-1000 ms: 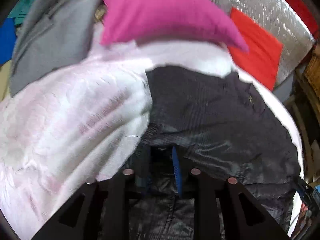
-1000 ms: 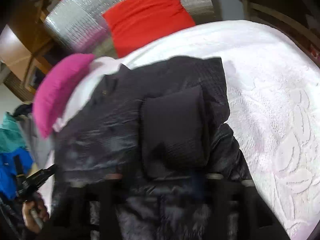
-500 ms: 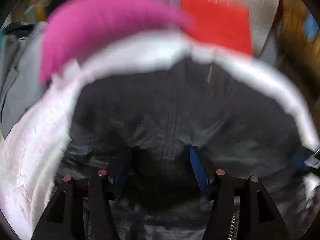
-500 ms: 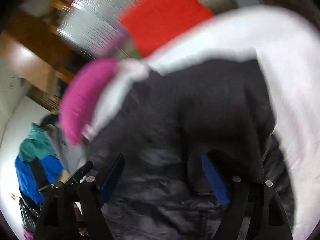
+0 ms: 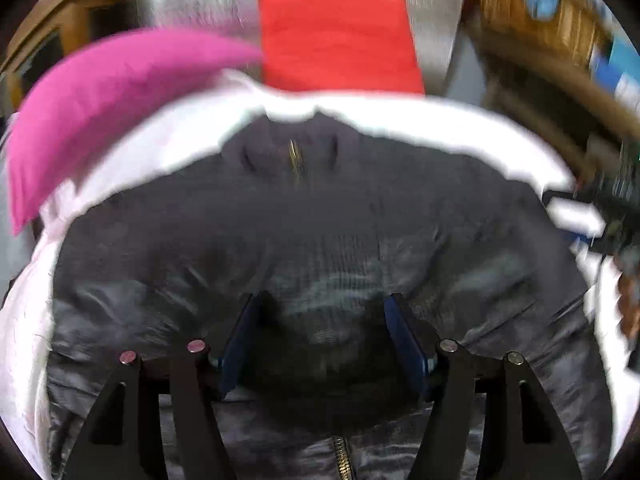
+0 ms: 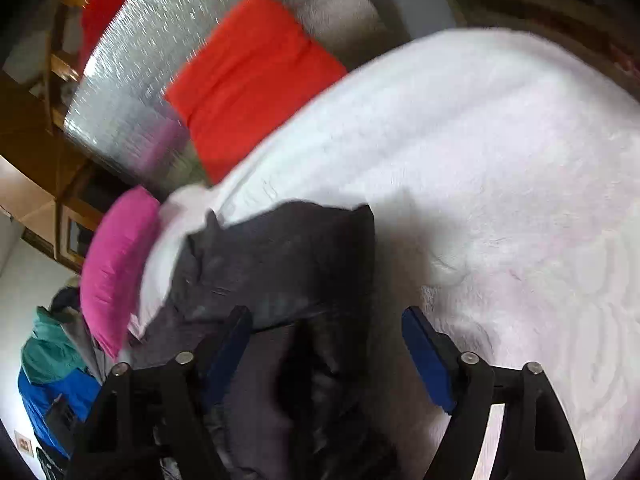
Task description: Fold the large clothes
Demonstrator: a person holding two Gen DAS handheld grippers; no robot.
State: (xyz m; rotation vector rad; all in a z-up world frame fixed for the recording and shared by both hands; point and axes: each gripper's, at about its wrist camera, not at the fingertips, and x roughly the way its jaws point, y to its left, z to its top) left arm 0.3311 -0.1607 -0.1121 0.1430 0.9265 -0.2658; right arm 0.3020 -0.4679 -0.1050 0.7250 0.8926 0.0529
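Both my fingers spread wide, holding nothing, over jacket (image 5: 320, 220) on bed (image 6: 500, 160). Left fingers (image 5: 322, 320), right fingers (image 6: 326, 340): pinch hem both layers, fold toward collar, keep edges level.

left gripper (image 5: 324, 328): showing as two black angular finger arms, each with a triangular cut-out near its base.
left pads (image 5: 240, 340): showing as flat dark blue strips lining the inner faces of the fingers.
left screws: four round silver heads are glinting, two on each arm.
right gripper (image 6: 326, 344): showing the same black frame, with four silver screw heads.
right pads (image 6: 426, 354): showing as blue rectangular blocks, the right one appearing brighter.
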